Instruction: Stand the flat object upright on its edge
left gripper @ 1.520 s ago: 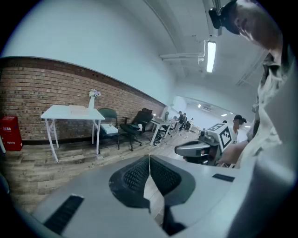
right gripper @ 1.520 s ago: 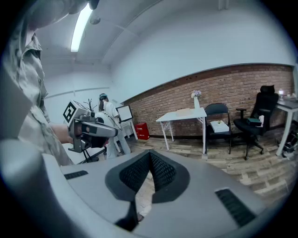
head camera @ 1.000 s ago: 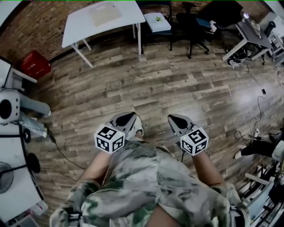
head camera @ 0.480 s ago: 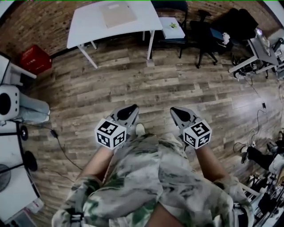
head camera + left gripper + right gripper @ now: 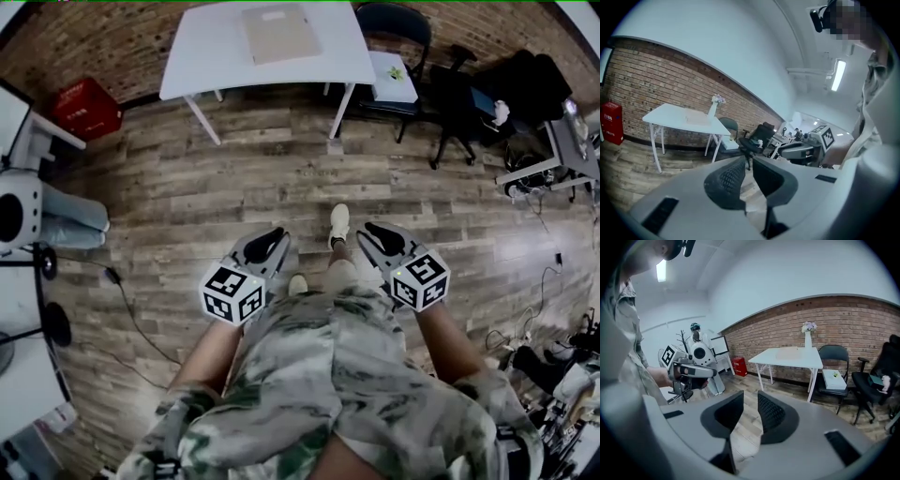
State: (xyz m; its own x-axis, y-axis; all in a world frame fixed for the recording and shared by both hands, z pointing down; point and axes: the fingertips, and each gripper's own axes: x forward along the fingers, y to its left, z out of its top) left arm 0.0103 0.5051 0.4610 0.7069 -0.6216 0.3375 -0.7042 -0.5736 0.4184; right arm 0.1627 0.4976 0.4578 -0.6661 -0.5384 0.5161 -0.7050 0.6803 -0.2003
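The flat object, a tan sheet with a small pale label too tiny to read, lies face down on the white tabletop by the brick wall, well away from both grippers. The person stands on the wooden floor, one shoe forward. The left gripper has its fingers only a slit apart and just parting, with nothing between them. The right gripper is opening wider, also empty. Their marker cubes carry black-and-white squares, no words. The white print on the red box by the wall is illegible.
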